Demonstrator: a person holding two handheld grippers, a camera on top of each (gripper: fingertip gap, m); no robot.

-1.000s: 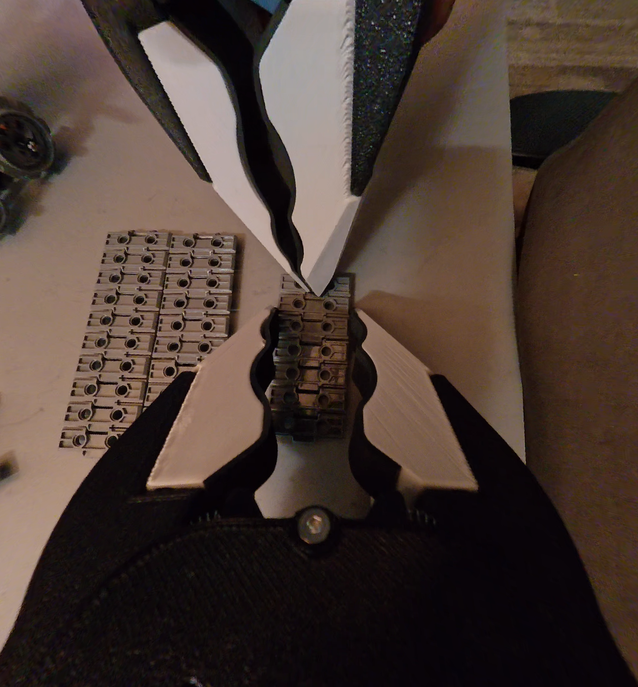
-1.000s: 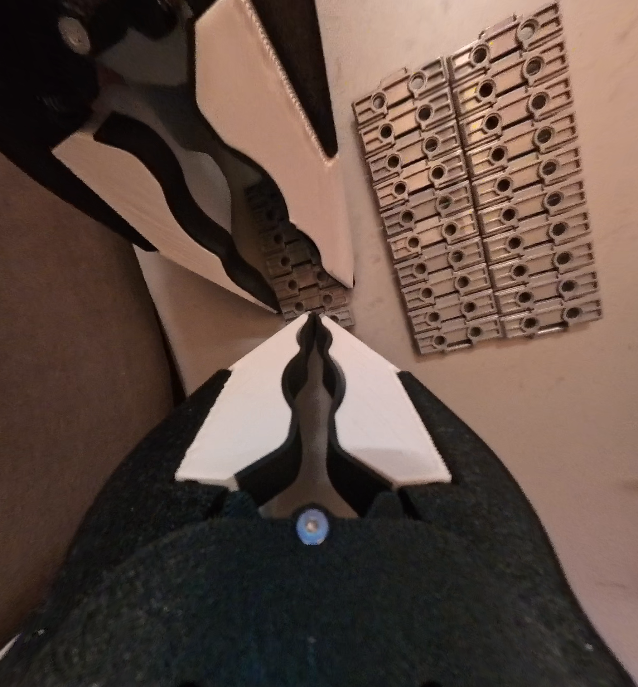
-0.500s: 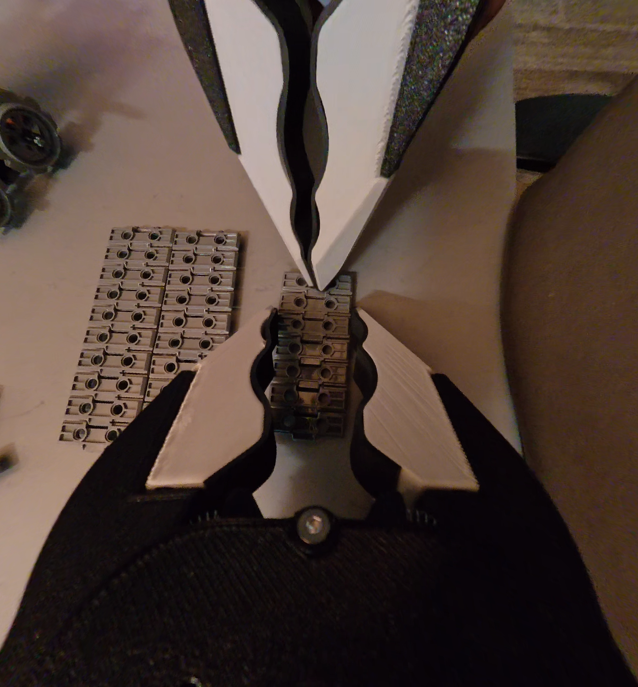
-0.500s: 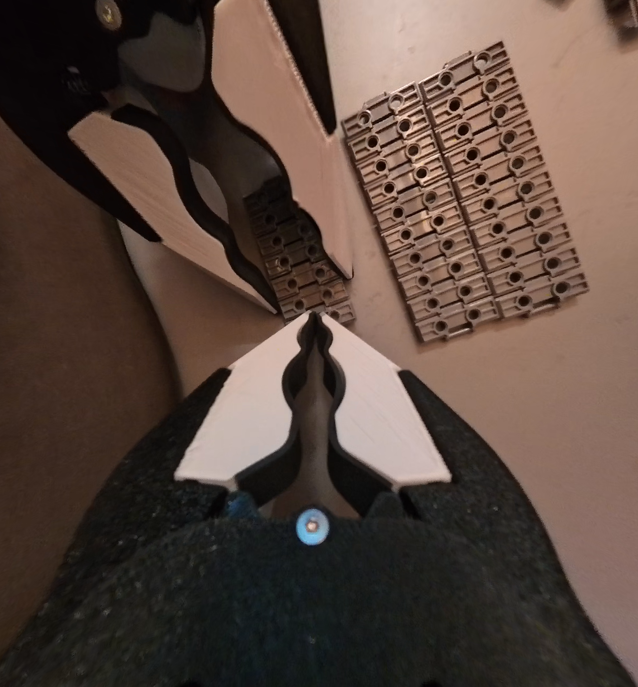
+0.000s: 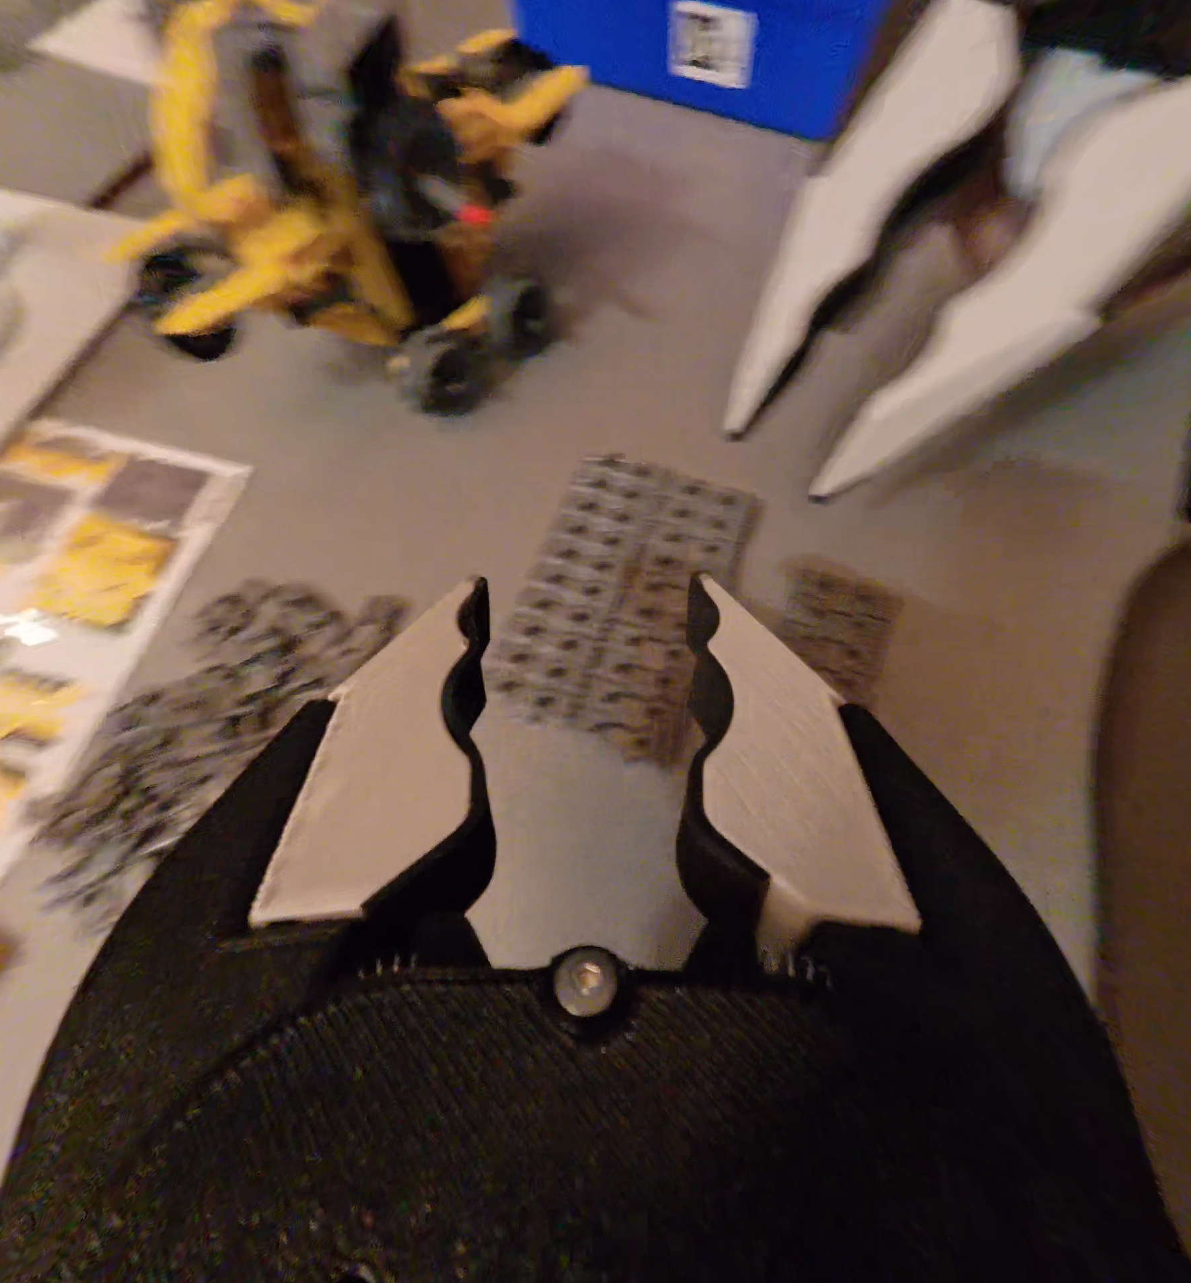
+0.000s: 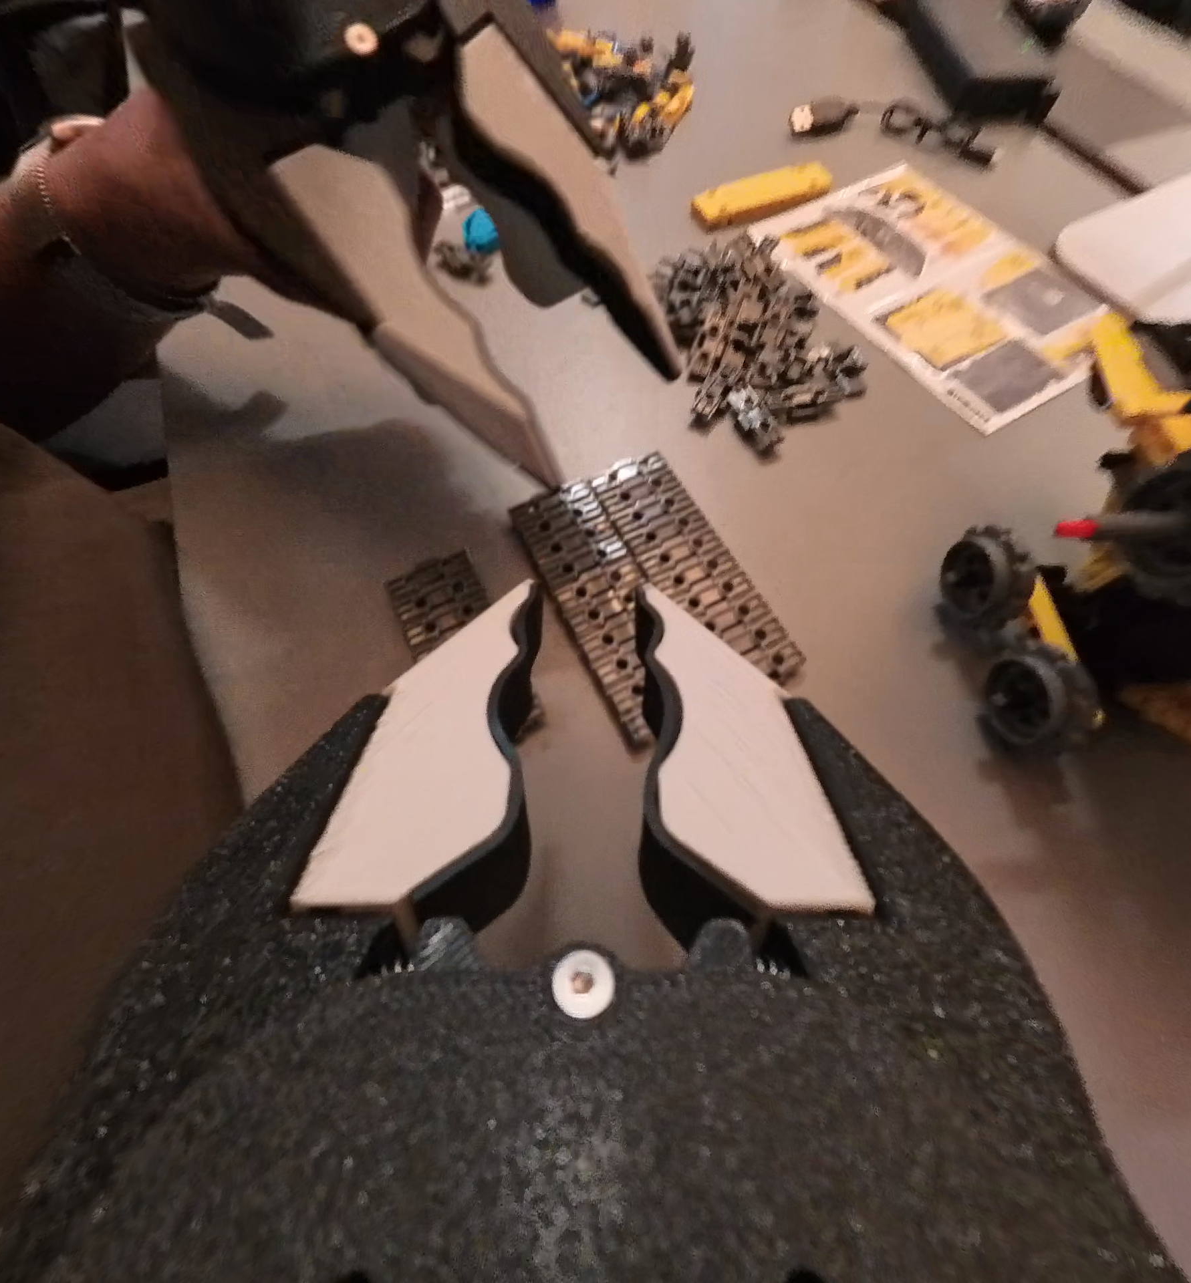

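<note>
Both white-fingered grippers, left gripper (image 5: 589, 597) and right gripper (image 6: 586, 600), hang wide and empty above the grey double-row track-link mat (image 6: 655, 576) on the pale table (image 6: 856, 868).

The left tool (image 5: 589, 597) is held with its jaws spread apart and empty. The right tool (image 6: 586, 602) is likewise held agape, nothing gripped, both raised.
</note>
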